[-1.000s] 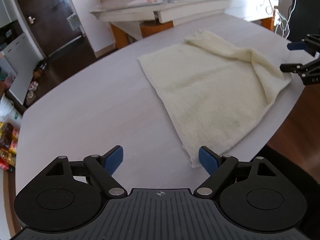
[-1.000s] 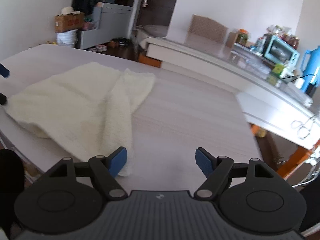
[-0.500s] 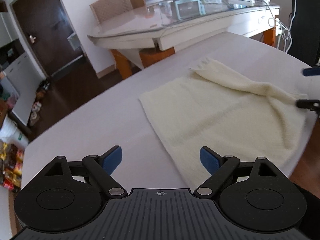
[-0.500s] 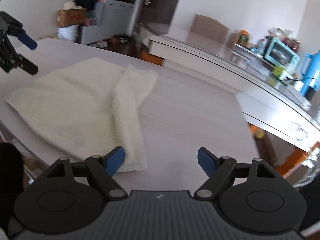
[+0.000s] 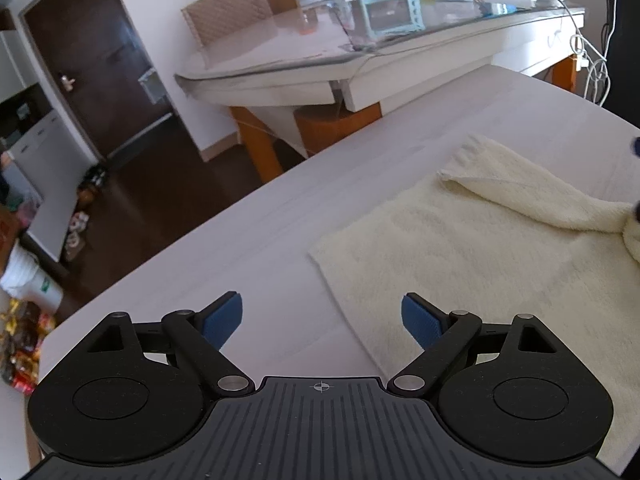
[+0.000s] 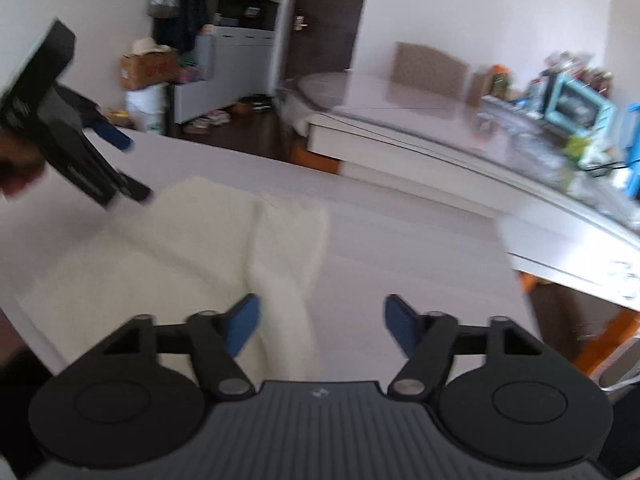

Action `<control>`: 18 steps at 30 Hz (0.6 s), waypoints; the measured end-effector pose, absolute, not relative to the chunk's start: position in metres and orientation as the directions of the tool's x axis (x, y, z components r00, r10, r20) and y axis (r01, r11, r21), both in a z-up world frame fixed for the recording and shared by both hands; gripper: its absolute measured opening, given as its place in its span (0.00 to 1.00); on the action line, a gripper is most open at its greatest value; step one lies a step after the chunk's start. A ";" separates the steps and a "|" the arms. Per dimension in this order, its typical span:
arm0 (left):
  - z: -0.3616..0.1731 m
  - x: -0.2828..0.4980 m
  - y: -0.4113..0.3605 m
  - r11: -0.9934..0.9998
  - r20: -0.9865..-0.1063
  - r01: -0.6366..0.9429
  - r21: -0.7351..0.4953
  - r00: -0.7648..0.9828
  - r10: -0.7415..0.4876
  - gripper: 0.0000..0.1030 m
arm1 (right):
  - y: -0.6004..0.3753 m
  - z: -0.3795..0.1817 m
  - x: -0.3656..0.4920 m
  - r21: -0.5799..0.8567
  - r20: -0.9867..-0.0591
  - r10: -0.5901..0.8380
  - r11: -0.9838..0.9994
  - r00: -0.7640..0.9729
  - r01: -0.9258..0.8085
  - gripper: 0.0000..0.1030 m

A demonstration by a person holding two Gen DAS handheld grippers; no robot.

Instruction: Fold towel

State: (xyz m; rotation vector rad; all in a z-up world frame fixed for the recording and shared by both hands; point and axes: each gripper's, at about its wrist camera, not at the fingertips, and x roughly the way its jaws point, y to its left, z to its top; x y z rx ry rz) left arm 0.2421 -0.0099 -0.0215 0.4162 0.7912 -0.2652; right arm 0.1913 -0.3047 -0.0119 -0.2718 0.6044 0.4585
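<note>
On pale table (image 5: 248,240): cream towel (image 5: 460,248) spread flat, one edge strip folded over on top. Left gripper (image 5: 322,318) above towel's near corner, jaws wide apart, nothing between pads. Right gripper (image 6: 322,322) over folded strip's near end, jaws closing, towel beneath gap, pads not yet pressing it. Right view blurred.

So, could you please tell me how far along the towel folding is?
Barely begun. The towel lies spread on the table, only one edge flopped over. Left tongs are open and empty; right tongs are closing over that flopped edge without gripping. Every fold remains.
</note>
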 end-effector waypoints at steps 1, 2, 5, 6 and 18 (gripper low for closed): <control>-0.023 0.246 -0.010 0.886 -0.736 0.388 0.254 0.672 -0.083 0.90 | -0.301 -0.012 0.197 -0.120 -0.602 0.330 0.863 0.727 -0.491 0.64; -0.025 0.250 -0.010 0.886 -0.739 0.392 0.248 0.668 -0.088 0.90 | -0.297 -0.012 0.203 -0.123 -0.603 0.332 0.860 0.726 -0.496 0.64; -0.029 0.263 -0.008 0.891 -0.744 0.393 0.228 0.661 -0.101 0.90 | -0.285 -0.011 0.222 -0.102 -0.615 0.353 0.851 0.705 -0.514 0.54; -0.030 0.266 -0.008 0.893 -0.747 0.394 0.219 0.657 -0.107 0.89 | -0.282 -0.011 0.227 -0.088 -0.620 0.363 0.849 0.695 -0.521 0.51; -0.036 0.287 -0.007 0.881 -0.768 0.466 0.087 0.594 -0.238 0.47 | -0.250 -0.028 0.266 -0.019 -0.685 0.394 0.831 0.613 -0.555 0.29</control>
